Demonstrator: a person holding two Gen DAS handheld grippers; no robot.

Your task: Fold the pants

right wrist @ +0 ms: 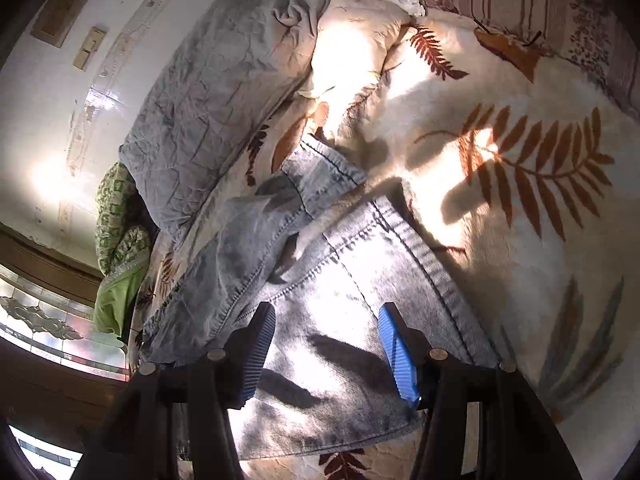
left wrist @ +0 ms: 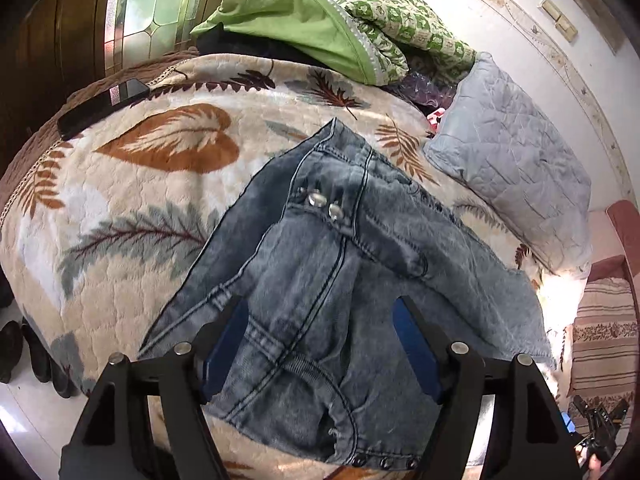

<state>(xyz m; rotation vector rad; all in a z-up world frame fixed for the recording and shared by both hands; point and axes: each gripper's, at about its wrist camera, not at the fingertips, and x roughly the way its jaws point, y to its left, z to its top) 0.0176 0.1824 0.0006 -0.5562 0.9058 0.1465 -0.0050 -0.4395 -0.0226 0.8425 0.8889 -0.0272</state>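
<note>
Your left gripper (left wrist: 320, 344) and right gripper (right wrist: 326, 354) both hang over the jeans (left wrist: 320, 264) with jaws apart, gripping nothing. Jeans lie bunched on the leaf-print blanket (left wrist: 132, 200), waist end with snaps away from you. Grey pillow (left wrist: 516, 164) sits just beside them, green bedding (left wrist: 288, 20) behind, black phone (left wrist: 104, 106) well clear.

**What the views leave unclear**

The left gripper (left wrist: 316, 340) arms cover the jeans (left wrist: 320, 264) at their near hem, and the lower frame edge cuts it off. Sun glare bleaches the denim under the right gripper (right wrist: 326, 344). A dark device (left wrist: 596, 420) in the left view's corner is cropped, unidentifiable.
</note>
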